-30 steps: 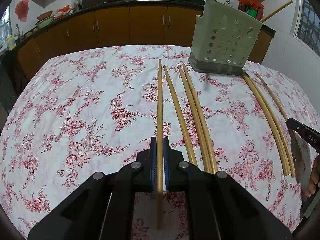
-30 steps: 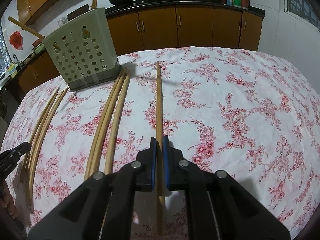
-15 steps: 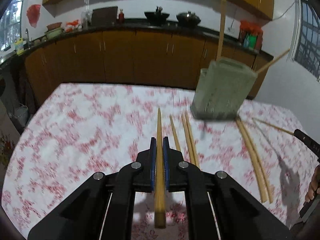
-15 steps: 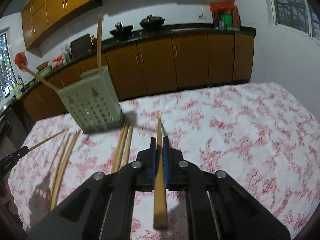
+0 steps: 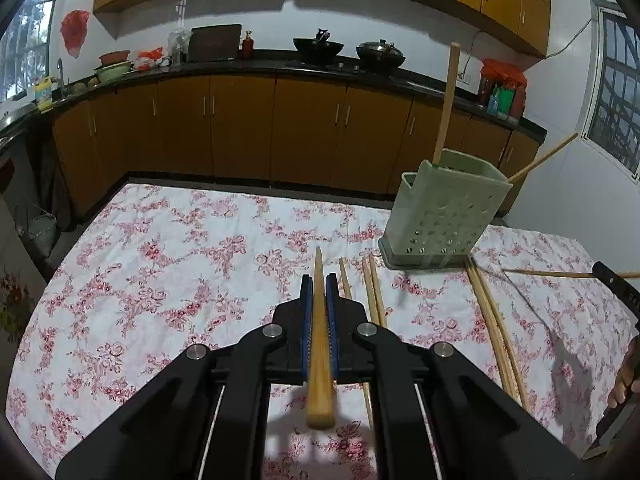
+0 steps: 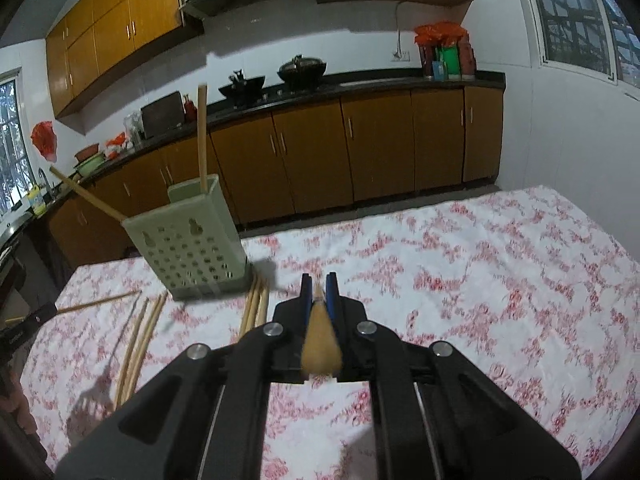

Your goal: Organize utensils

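Observation:
My left gripper [image 5: 319, 282] is shut on a wooden chopstick [image 5: 319, 332], held in the air above the flowered tablecloth [image 5: 168, 272]. My right gripper [image 6: 319, 283] is shut on another chopstick [image 6: 320, 340], also lifted off the cloth. The pale green perforated utensil holder [image 5: 444, 220] stands ahead and right of the left gripper, with two chopsticks sticking out of it. In the right wrist view the utensil holder [image 6: 188, 244] is ahead and left. Several loose chopsticks [image 5: 374, 292] lie on the cloth before the holder, with more chopsticks [image 5: 494, 324] further right.
Brown kitchen cabinets [image 5: 240, 132] with a dark counter run behind the table. At the far right edge of the left wrist view show the other gripper's tip [image 5: 616, 284], its chopstick and a person's hand [image 5: 626, 376]. Loose chopsticks [image 6: 140, 340] also lie left of the right gripper.
Both grippers have risen off the table with their chopsticks and tilted up, so the cabinets and wall now fill the upper view. The holder and loose chopsticks look unmoved.

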Action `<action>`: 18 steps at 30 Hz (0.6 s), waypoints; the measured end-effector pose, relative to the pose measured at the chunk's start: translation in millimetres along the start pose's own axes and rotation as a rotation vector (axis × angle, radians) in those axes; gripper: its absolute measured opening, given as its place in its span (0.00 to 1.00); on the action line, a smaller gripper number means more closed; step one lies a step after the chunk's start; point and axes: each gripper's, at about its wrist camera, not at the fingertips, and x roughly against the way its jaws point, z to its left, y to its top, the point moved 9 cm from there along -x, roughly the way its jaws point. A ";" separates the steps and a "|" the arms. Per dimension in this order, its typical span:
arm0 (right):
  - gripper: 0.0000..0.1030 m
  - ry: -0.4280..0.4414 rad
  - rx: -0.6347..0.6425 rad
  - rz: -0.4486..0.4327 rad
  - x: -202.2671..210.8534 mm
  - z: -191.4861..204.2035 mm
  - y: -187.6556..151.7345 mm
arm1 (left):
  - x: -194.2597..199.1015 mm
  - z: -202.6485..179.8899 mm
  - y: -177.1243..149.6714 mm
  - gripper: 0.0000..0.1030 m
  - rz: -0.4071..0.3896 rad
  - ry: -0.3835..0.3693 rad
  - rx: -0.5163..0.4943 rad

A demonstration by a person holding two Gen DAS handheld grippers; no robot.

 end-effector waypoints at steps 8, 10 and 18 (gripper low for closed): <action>0.08 -0.005 -0.007 -0.068 12.7 2.0 24.7 | 10.3 2.2 21.9 0.07 -0.048 0.007 -0.002; 0.08 -0.003 -0.008 -0.086 16.1 3.1 31.9 | 16.3 3.4 33.0 0.07 -0.073 0.007 0.001; 0.08 0.009 0.005 -0.141 30.7 11.1 55.2 | 33.4 3.2 59.3 0.07 -0.134 -0.003 -0.001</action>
